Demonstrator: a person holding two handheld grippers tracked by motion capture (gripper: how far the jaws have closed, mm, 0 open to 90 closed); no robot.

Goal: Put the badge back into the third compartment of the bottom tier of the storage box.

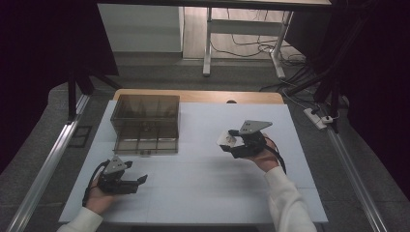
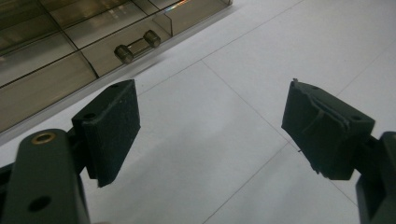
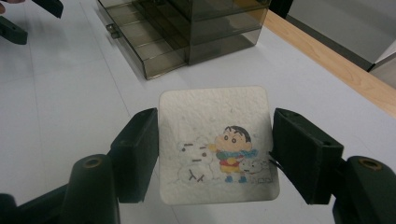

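1. High view: my right gripper [image 1: 231, 141] is raised over the white table [image 1: 203, 193], right of centre, with a pale square coaster [image 1: 226, 139] between its jaws. My left gripper [image 1: 140, 181] sits low near the front left, jaws apart with nothing between them, pointing right. A smoky clear drawer box [image 1: 146, 116] stands at back left, bottom drawer [image 1: 146, 143] pulled out toward me.
2. Left gripper view: my jaws are spread wide over bare table. Drawer divided into compartments; its metal handle [image 2: 137, 45] lies just ahead; contents, cannot tell.
3. Right gripper view: the coaster [image 3: 217, 144] is roughly square, no clear long axis; cartoon boy and snowman print faces up, upright toward me. Jaws clamp its left and right edges. Drawer box [image 3: 187, 28] beyond, open drawer compartments look bare.
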